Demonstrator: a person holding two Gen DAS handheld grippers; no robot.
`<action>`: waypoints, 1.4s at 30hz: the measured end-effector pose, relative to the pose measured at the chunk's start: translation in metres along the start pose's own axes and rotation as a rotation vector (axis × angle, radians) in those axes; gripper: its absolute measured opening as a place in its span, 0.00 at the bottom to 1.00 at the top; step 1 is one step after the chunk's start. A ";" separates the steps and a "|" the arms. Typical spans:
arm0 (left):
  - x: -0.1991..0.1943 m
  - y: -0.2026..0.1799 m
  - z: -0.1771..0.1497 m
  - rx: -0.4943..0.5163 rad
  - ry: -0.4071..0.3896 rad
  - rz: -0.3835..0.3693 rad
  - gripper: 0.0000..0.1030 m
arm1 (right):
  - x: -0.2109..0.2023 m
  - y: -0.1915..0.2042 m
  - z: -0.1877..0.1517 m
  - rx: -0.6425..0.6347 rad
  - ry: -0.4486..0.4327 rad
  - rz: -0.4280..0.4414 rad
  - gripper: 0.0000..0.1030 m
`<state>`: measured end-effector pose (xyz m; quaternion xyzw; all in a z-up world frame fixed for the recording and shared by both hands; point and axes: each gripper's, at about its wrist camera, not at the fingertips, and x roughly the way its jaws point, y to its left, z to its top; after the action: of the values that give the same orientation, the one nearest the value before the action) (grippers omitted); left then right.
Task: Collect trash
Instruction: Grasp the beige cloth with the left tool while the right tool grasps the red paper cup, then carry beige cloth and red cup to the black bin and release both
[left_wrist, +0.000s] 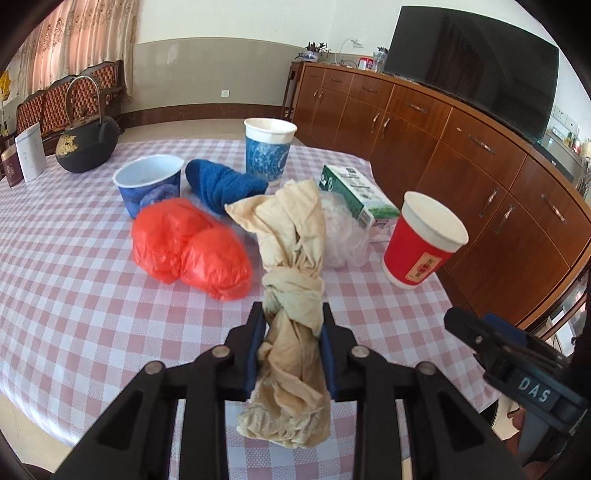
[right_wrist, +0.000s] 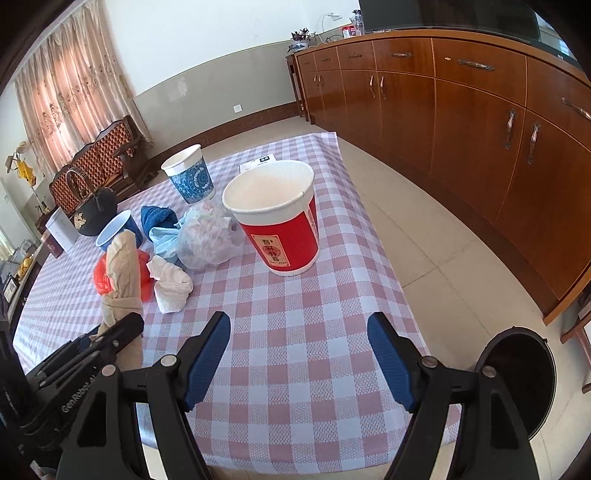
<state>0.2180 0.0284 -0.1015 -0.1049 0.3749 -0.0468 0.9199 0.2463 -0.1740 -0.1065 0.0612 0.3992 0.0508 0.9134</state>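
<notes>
Three paper cups (left_wrist: 270, 149) (left_wrist: 149, 184) (left_wrist: 424, 240) — one carton (left_wrist: 356, 192), one kettle (left_wrist: 86, 142), one bin (right_wrist: 524, 376) — and two tools (left_wrist: 293, 314) (right_wrist: 299, 325).

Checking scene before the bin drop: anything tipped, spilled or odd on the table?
One blue paper cup lies tipped on its side by the red plastic bag; no spill shows. The milk carton also lies flat. The red cup and the patterned blue cup stand upright. The left gripper is closed on the beige crumpled bag.
</notes>
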 end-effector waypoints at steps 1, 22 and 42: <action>0.001 0.000 0.004 -0.002 -0.006 -0.003 0.29 | 0.003 0.000 0.003 -0.003 -0.003 0.000 0.76; 0.035 -0.003 0.045 -0.006 -0.041 -0.030 0.29 | 0.076 0.009 0.061 -0.061 -0.050 -0.003 0.83; -0.007 -0.039 0.030 0.037 -0.055 -0.078 0.29 | 0.011 -0.005 0.045 -0.044 -0.121 0.030 0.61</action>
<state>0.2332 -0.0033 -0.0671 -0.1038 0.3443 -0.0868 0.9291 0.2869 -0.1807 -0.0844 0.0500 0.3410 0.0692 0.9362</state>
